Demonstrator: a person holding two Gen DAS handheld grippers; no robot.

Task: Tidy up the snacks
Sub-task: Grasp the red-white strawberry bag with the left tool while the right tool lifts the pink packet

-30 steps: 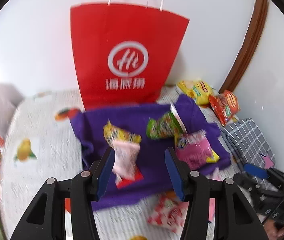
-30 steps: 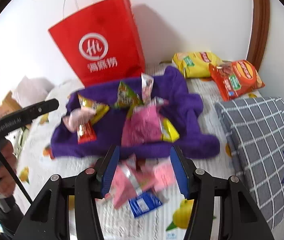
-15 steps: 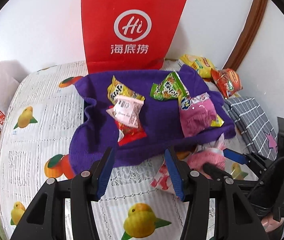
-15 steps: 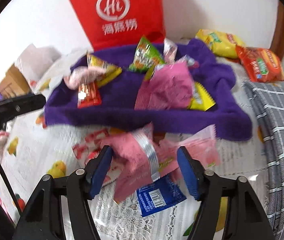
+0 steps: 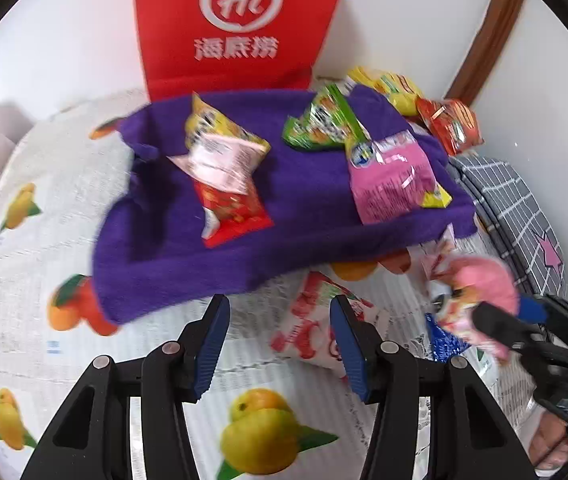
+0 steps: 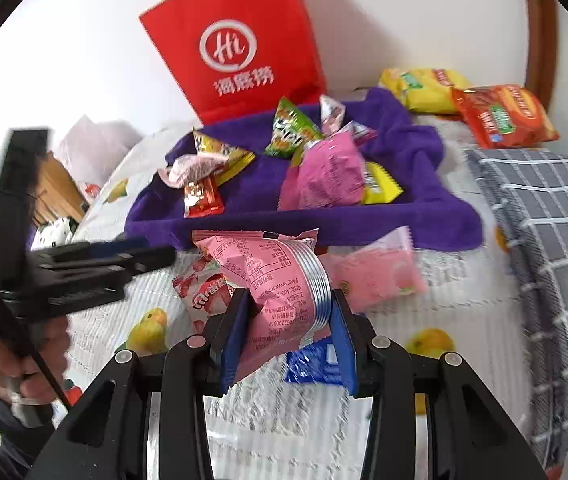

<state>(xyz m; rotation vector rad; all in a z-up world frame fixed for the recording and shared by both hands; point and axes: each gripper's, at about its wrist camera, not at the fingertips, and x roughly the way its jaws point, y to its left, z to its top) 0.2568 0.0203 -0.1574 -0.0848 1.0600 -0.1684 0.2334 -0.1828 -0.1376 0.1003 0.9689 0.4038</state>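
A purple towel (image 5: 316, 208) lies on the fruit-print bedsheet and carries several snack packets, among them a bright pink bag (image 5: 388, 176) and a green one (image 5: 316, 128). In front of the towel, my right gripper (image 6: 288, 300) is closing its jaws, and both pads press on a pink snack packet (image 6: 271, 276). In the left wrist view that right gripper (image 5: 500, 328) shows at the right with the pink packet (image 5: 480, 284). My left gripper (image 5: 277, 308) is open and empty, low over the sheet beside a red-and-white strawberry packet (image 5: 316, 328).
A red paper bag (image 6: 243, 40) stands against the wall behind the towel. Yellow (image 6: 424, 84) and orange (image 6: 504, 116) chip bags lie at the back right, beside a grey checked pillow (image 6: 544, 220). A light pink packet (image 6: 376, 272) and a blue one (image 6: 316, 364) lie loose on the sheet.
Both grippers have come down toward the bed. The right jaws widened, then closed around the pink packet. The left gripper moved from over the towel to the sheet in front of it.
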